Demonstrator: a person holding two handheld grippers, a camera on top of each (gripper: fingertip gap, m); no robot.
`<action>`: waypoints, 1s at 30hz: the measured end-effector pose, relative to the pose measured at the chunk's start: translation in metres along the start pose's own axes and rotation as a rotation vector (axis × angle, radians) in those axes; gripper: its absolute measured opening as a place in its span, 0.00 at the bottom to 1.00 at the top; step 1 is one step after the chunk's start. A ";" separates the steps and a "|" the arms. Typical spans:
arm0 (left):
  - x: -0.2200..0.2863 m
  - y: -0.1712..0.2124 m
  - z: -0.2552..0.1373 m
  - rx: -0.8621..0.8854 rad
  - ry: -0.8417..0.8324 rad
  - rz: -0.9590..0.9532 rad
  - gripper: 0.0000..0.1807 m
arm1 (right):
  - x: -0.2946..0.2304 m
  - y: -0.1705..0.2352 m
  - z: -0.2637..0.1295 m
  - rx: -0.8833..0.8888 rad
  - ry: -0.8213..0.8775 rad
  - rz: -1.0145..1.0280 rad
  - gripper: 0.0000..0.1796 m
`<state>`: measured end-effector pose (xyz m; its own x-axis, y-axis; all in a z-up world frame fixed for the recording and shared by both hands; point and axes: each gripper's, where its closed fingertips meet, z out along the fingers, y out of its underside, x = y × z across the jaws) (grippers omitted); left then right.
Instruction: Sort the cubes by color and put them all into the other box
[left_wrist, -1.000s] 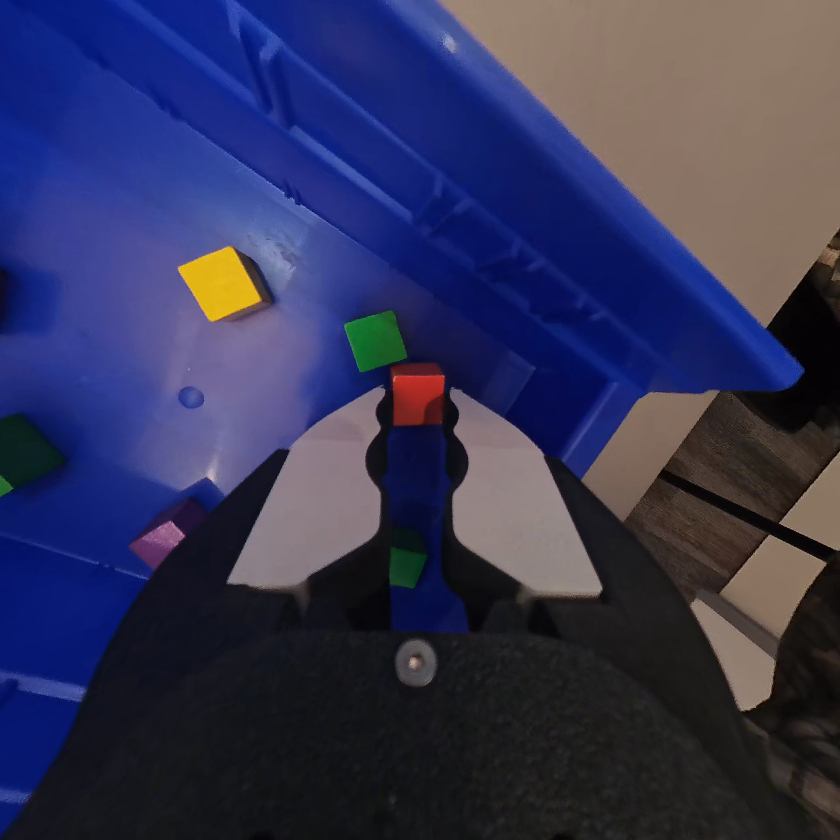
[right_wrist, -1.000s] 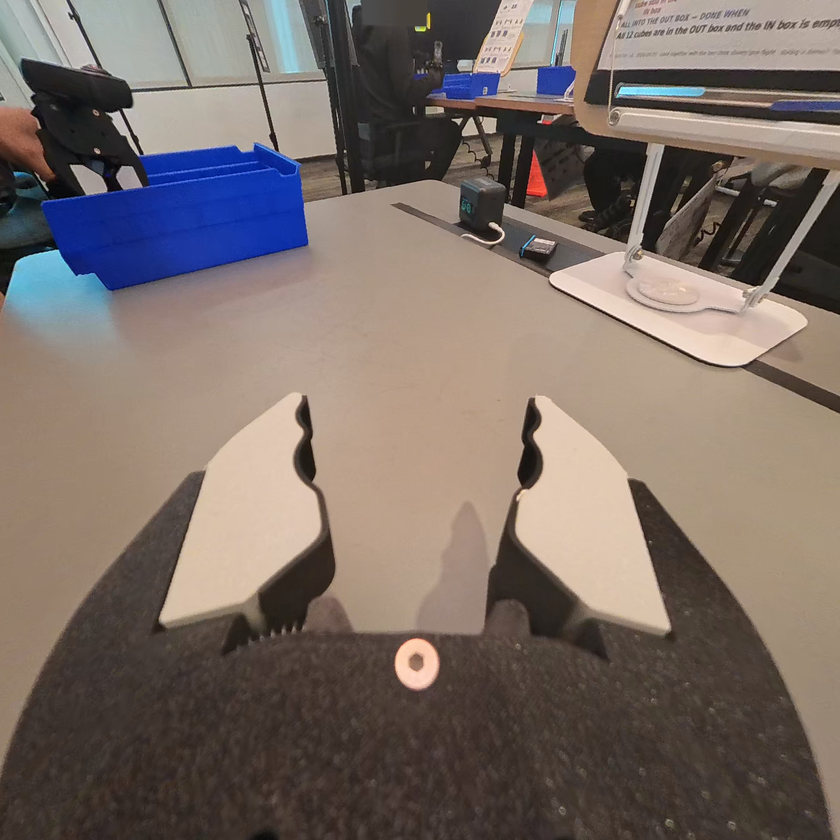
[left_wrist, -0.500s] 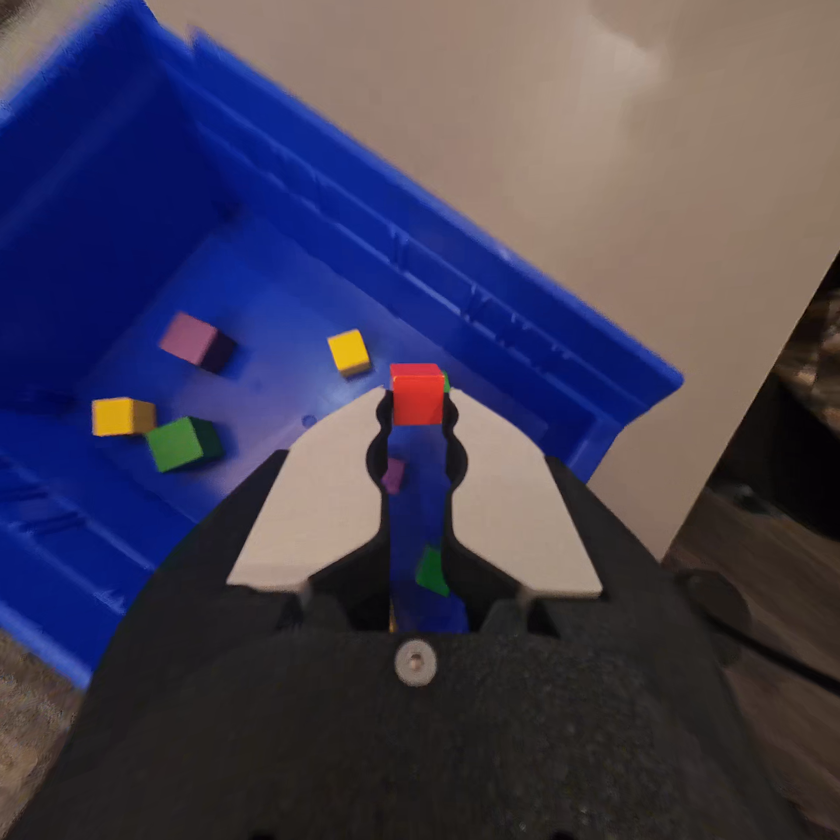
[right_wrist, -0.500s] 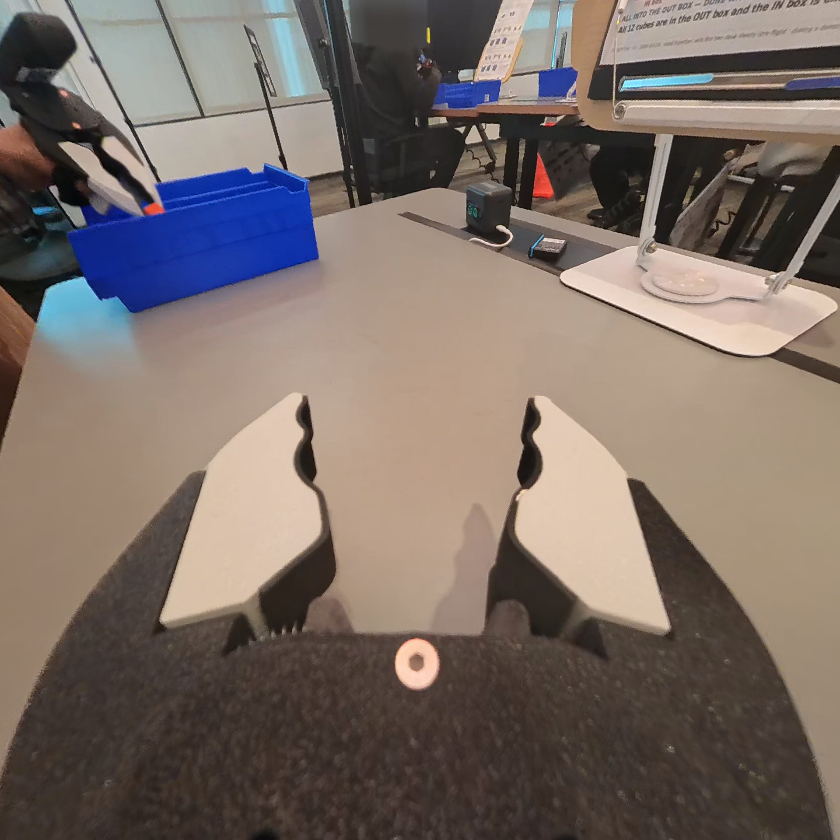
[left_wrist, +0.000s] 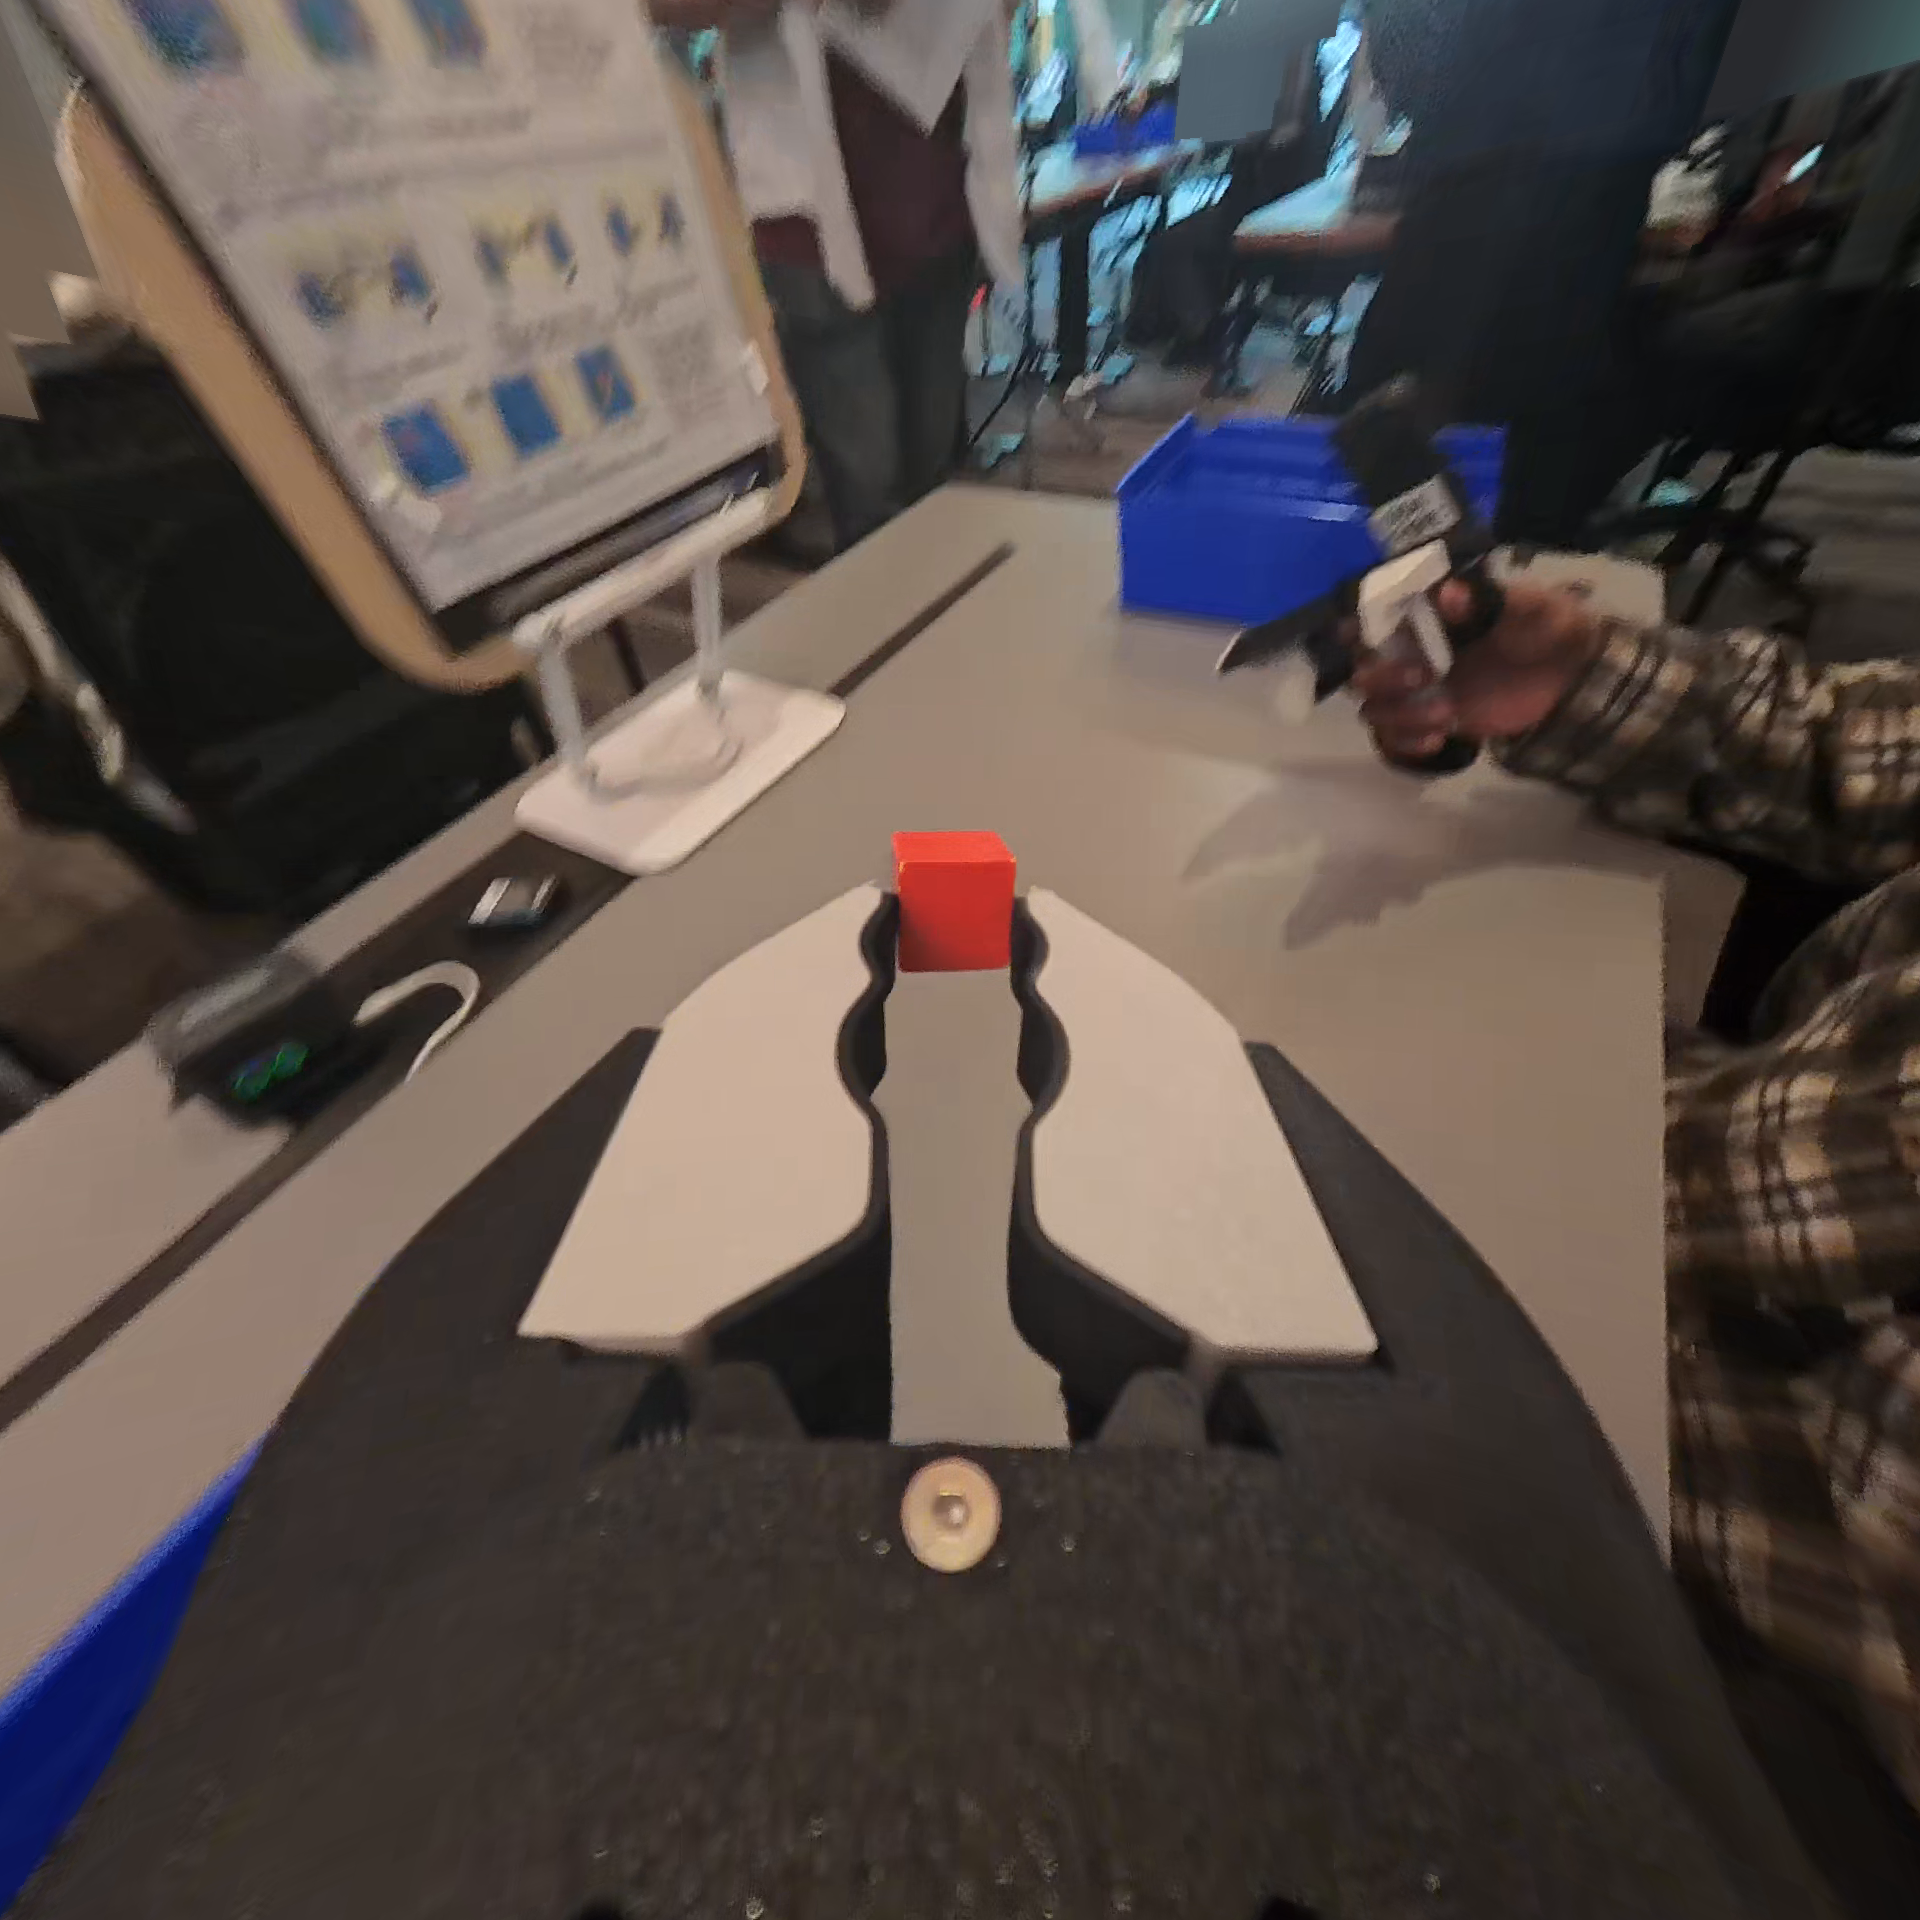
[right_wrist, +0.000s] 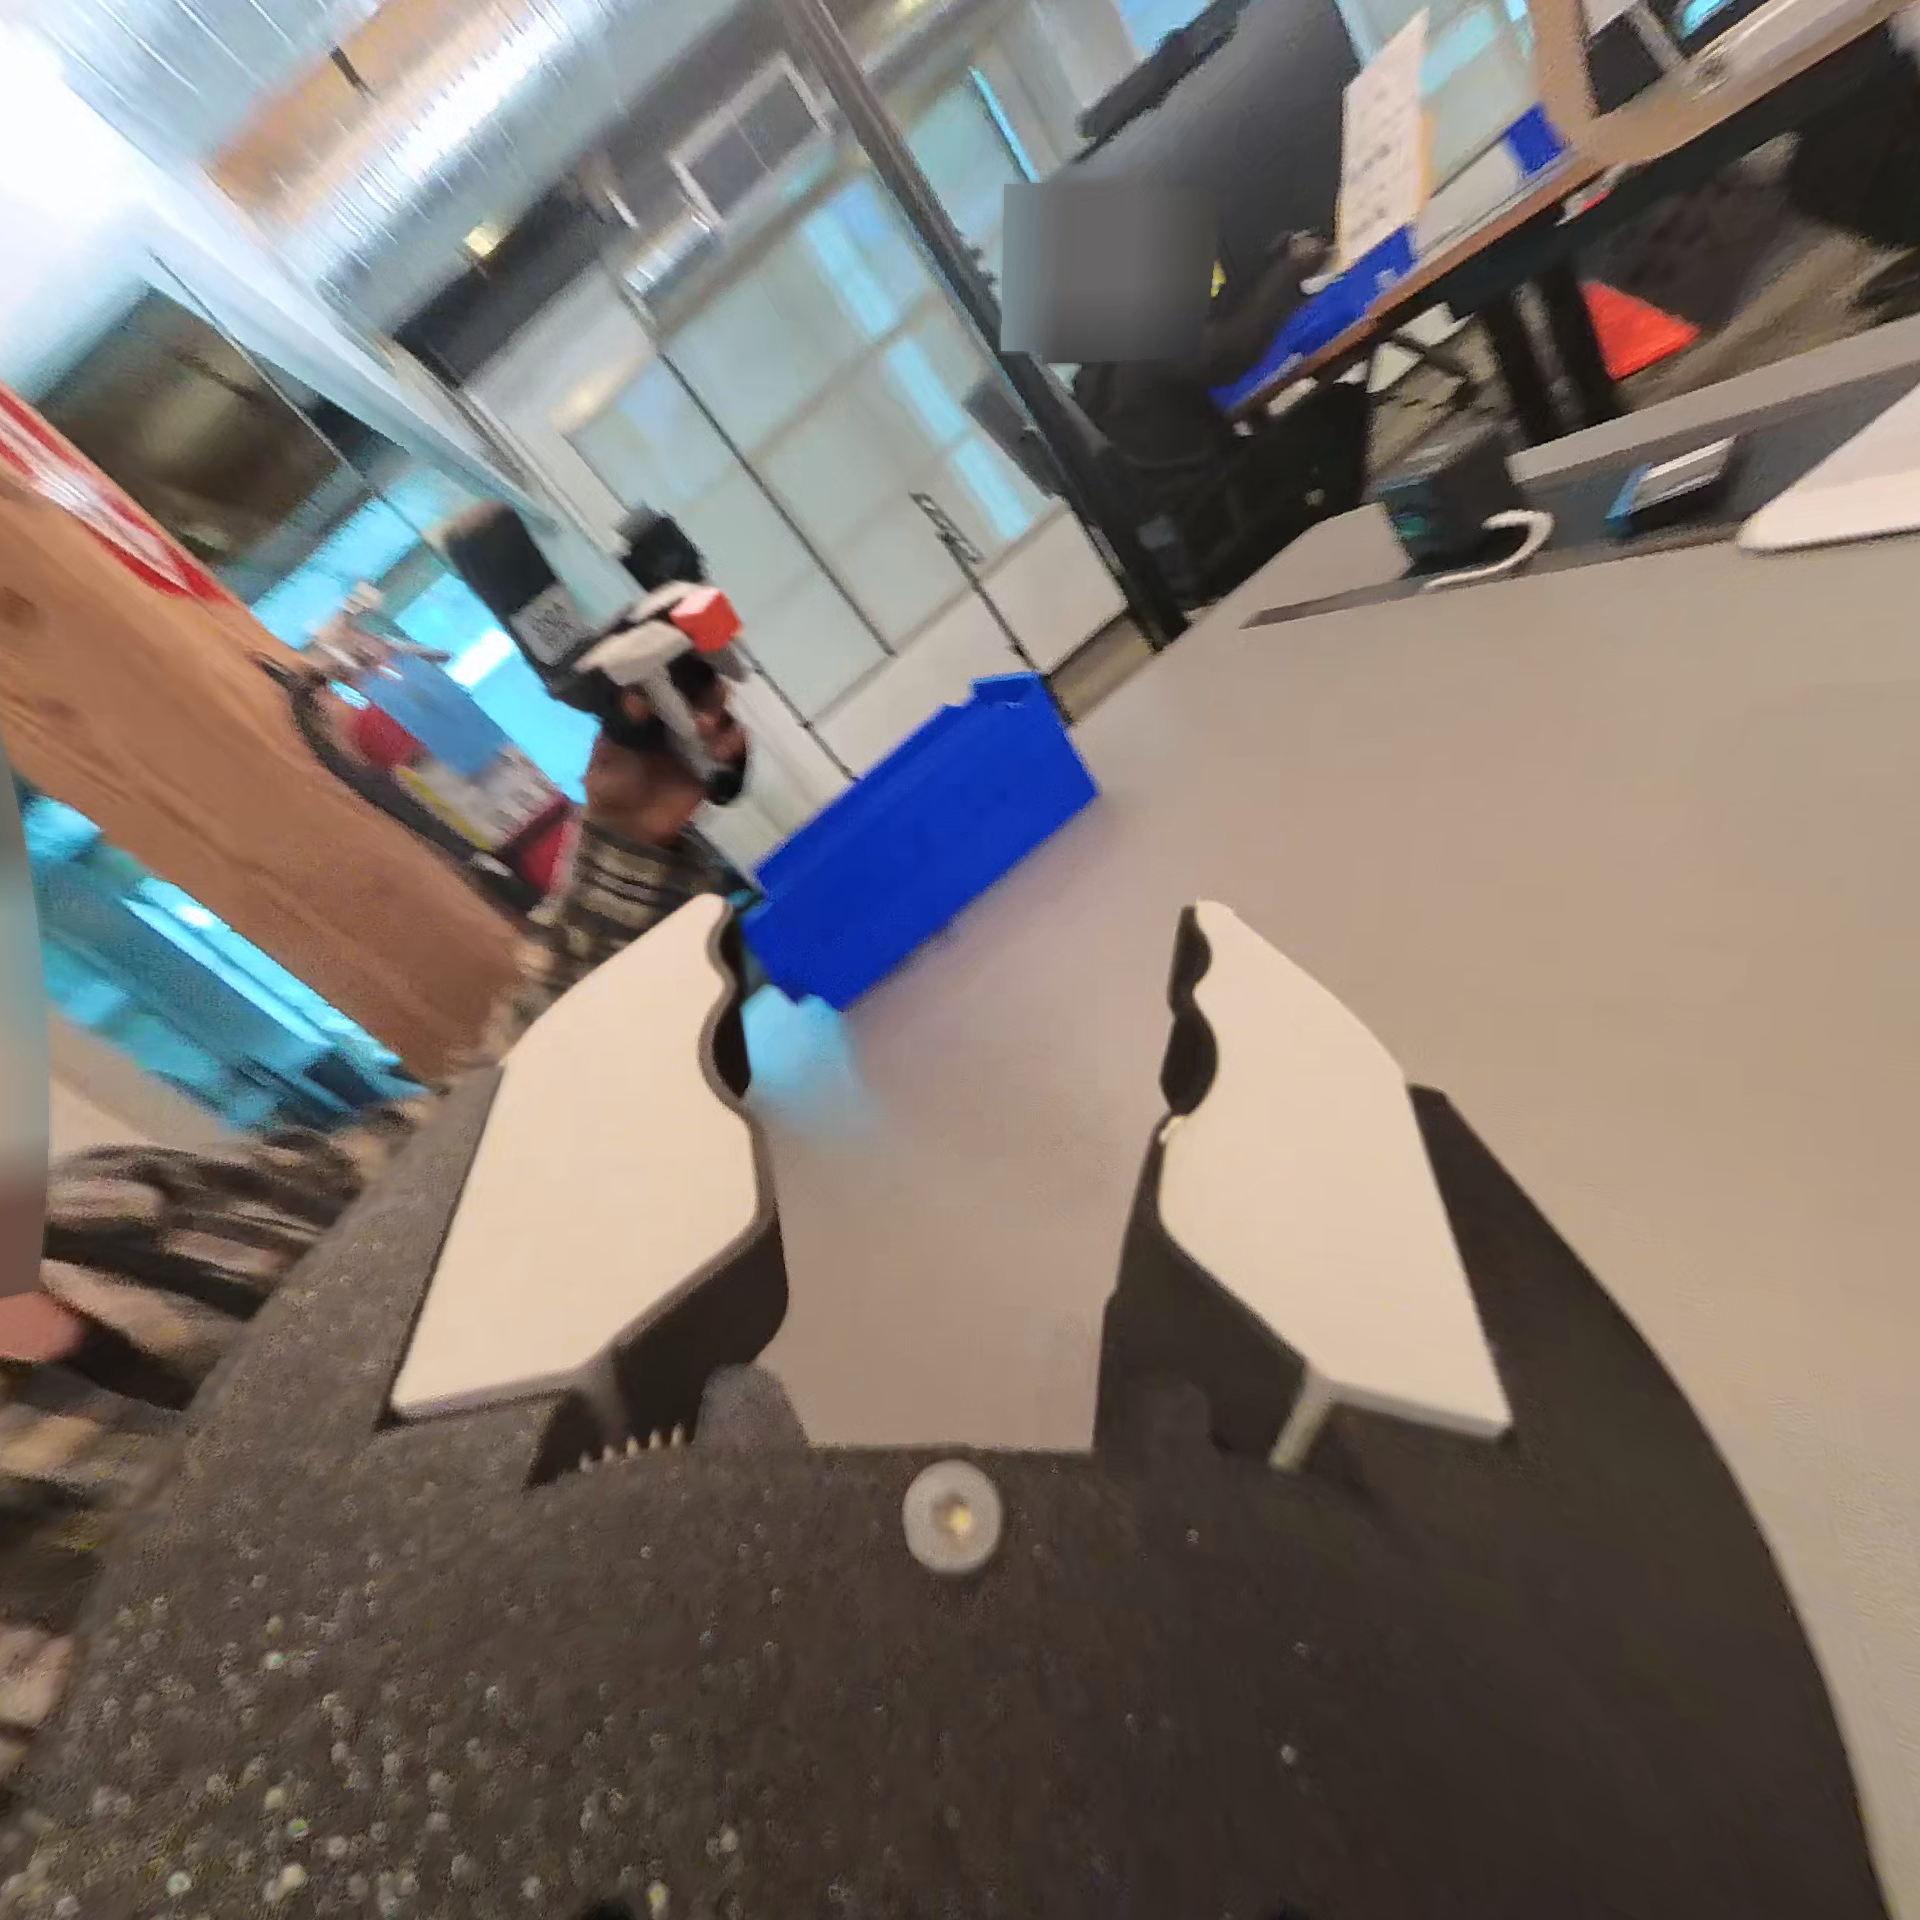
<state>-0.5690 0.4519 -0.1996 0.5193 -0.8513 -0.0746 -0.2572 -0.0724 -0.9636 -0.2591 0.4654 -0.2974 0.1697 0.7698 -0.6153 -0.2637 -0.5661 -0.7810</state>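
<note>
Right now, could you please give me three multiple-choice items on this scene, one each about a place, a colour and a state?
1. Where is the cube that the left gripper holds?
A. Pinched between its fingertips, above the grey table
B. Lying on the table
C. Inside a blue box

2. What colour is the held cube?
A. Green
B. Yellow
C. Red

3. How does the right gripper stand?
A. Shut on a cube
B. Open and empty
C. Shut on nothing

Answers:
1. A: the left wrist view shows the red cube clamped at the fingertips, with the table behind it.
2. C: its faces are plainly red in both views.
3. B: in the right wrist view its fingers stand wide apart with only table between them.
</note>
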 end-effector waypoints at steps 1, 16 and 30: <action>0.011 -0.013 0.016 0.048 0.029 0.010 0.11 | -0.006 -0.002 0.002 0.005 -0.043 0.053 0.43; 0.157 -0.060 0.196 0.359 0.456 0.065 0.11 | -0.090 -0.021 0.040 -0.106 -0.502 0.633 0.36; 0.186 -0.031 0.246 0.216 0.496 0.115 0.26 | -0.071 -0.040 -0.022 -0.226 -0.277 0.505 0.13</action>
<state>-0.2643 0.4237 -0.2466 0.0384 -0.9939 -0.1030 -0.0897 0.0992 -0.9910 -0.2400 0.4269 -0.2243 -0.1841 0.4214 -0.8880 -0.0341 -0.9056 -0.4227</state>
